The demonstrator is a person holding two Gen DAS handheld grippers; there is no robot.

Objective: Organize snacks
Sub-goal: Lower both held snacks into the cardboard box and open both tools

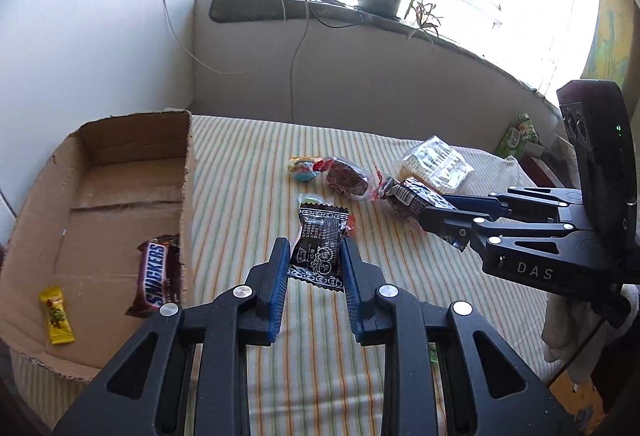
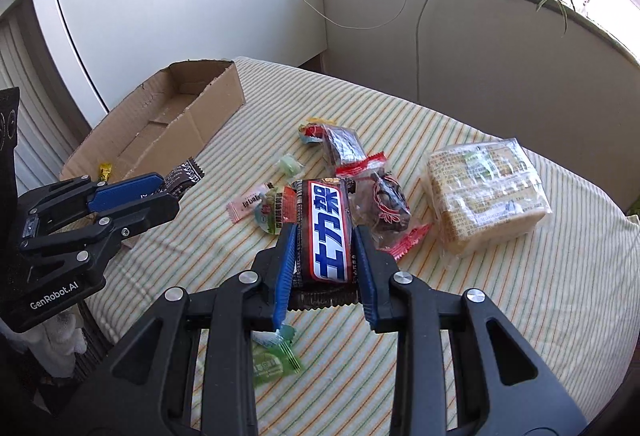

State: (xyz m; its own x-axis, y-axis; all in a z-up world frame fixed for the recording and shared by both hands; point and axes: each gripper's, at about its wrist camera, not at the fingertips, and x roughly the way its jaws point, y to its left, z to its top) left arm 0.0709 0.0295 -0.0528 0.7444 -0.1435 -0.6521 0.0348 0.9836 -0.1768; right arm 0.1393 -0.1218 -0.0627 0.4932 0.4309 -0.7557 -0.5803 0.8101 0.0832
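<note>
Both pairs of tongs held sweets above the striped-cloth table (image 1: 248, 172). The left tongs (image 1: 314, 268) were clamped on a small black printed sachet (image 1: 320, 252), its long axis running away from the camera, just right of the shallow brown cardboard box (image 1: 132, 160) that already contained a brown Snickers bar (image 1: 154, 278) and a yellow wrapped candy (image 1: 56, 316). The right tongs (image 2: 324, 252) gripped a brown, blue-and-white chocolate bar (image 2: 326, 232) across its width, lengthwise along the fingers. Both wrappers looked light, crinkly and slippery; a hold across the firm middle seemed safest.
</note>
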